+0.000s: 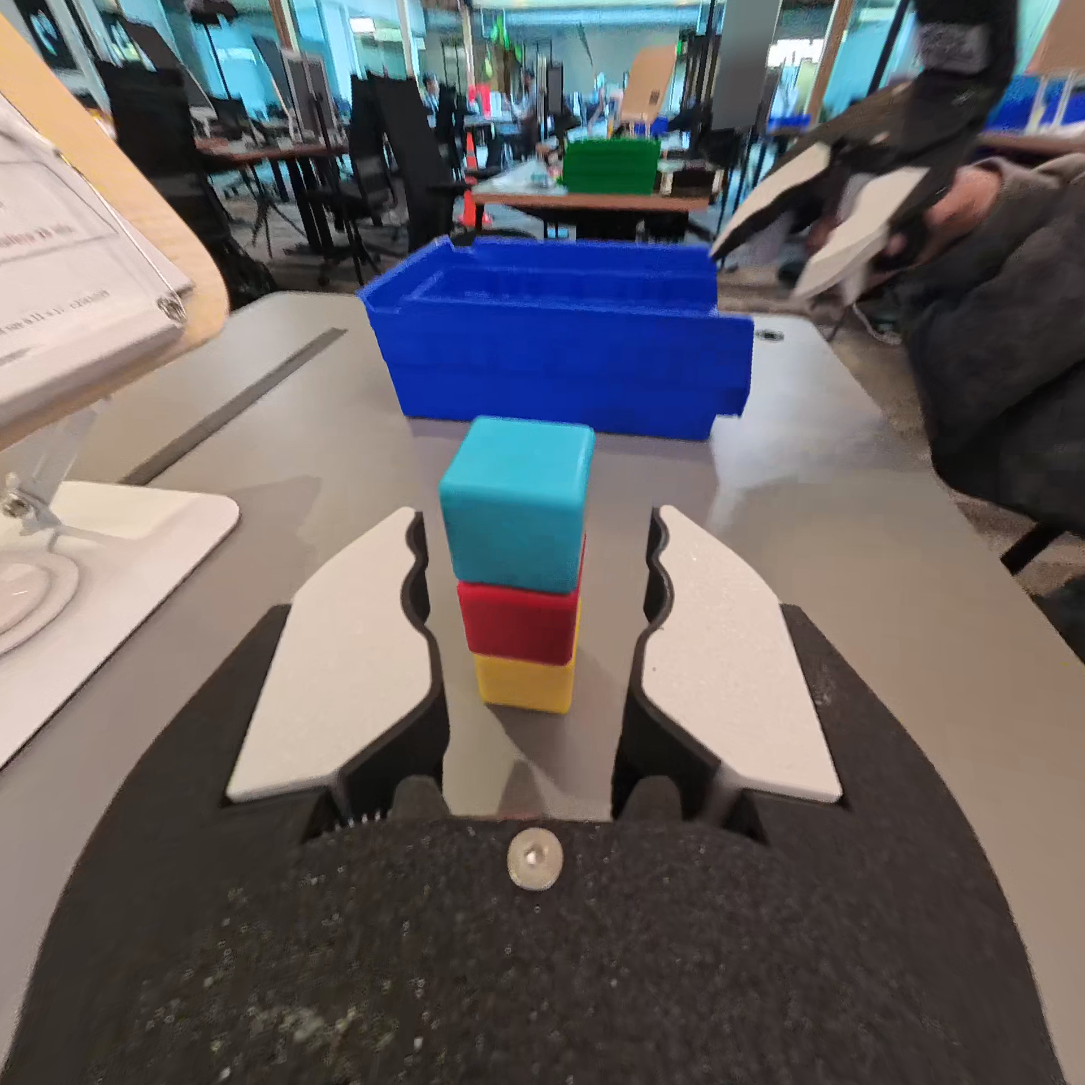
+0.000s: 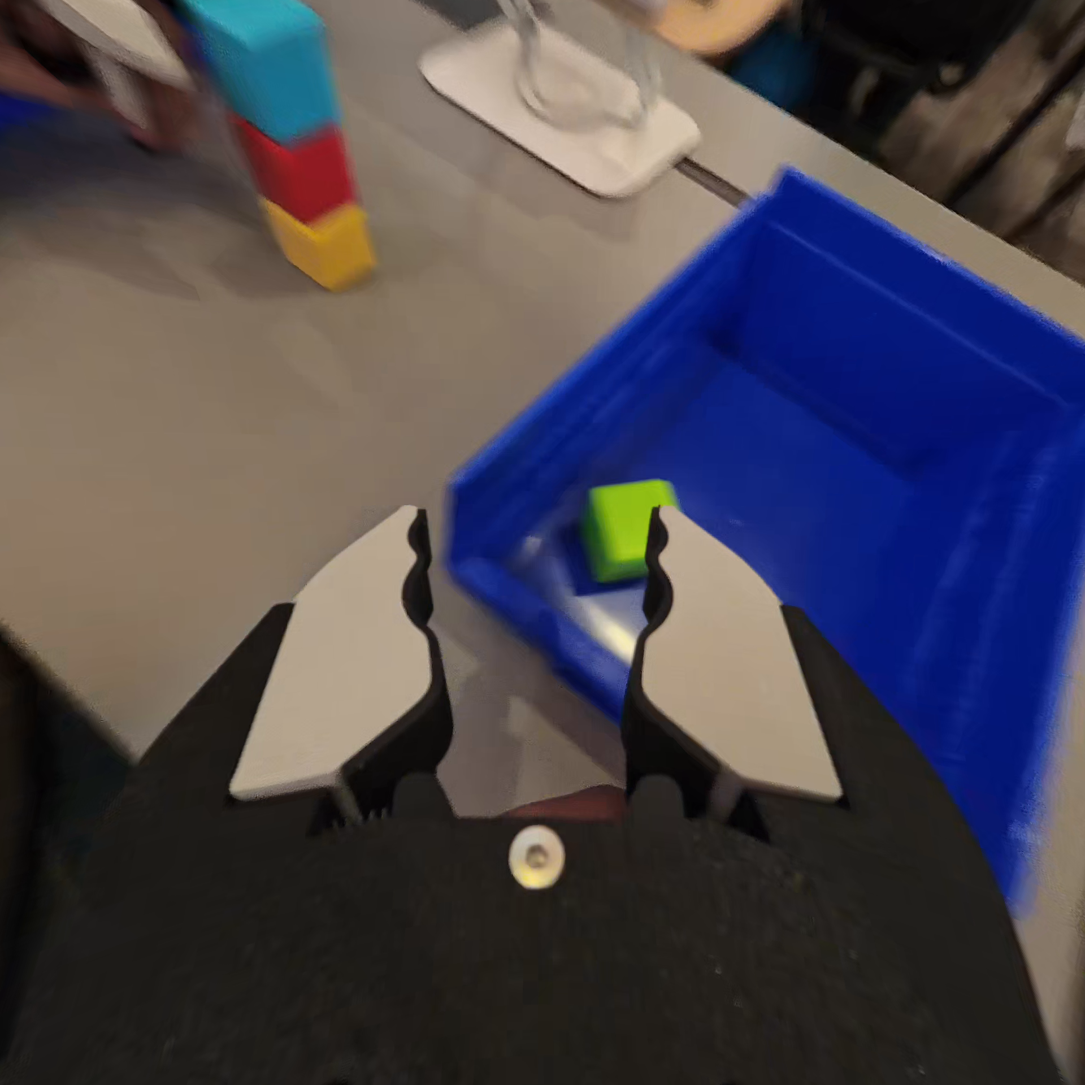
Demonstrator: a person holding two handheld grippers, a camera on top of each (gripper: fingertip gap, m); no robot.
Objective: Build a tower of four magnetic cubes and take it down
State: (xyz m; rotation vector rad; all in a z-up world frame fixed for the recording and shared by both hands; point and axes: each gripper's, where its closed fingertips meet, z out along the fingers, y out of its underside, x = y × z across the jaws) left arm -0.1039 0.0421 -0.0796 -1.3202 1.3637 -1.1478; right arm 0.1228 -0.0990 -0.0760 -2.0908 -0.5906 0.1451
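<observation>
A: Standing on the grey counter (image 1: 792,469), just short of the blue bin (image 1: 558,352): teal cube (image 1: 514,505) on red cube (image 1: 519,622) on yellow cube (image 1: 525,681).

B: Left tongs (image 1: 537,516)?

A: Wide, flanking that stack, not touching.

B: Right tongs (image 2: 537,516)?

A: Wide, empty, above the bin's near corner. Green cube (image 2: 622,528) lies inside the bin.

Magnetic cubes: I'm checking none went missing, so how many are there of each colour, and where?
Teal cube: 1, top of the stack
Red cube: 1, middle of the stack
Yellow cube: 1, bottom, on the table
Green cube: 1, in the blue bin
Total: 4
</observation>
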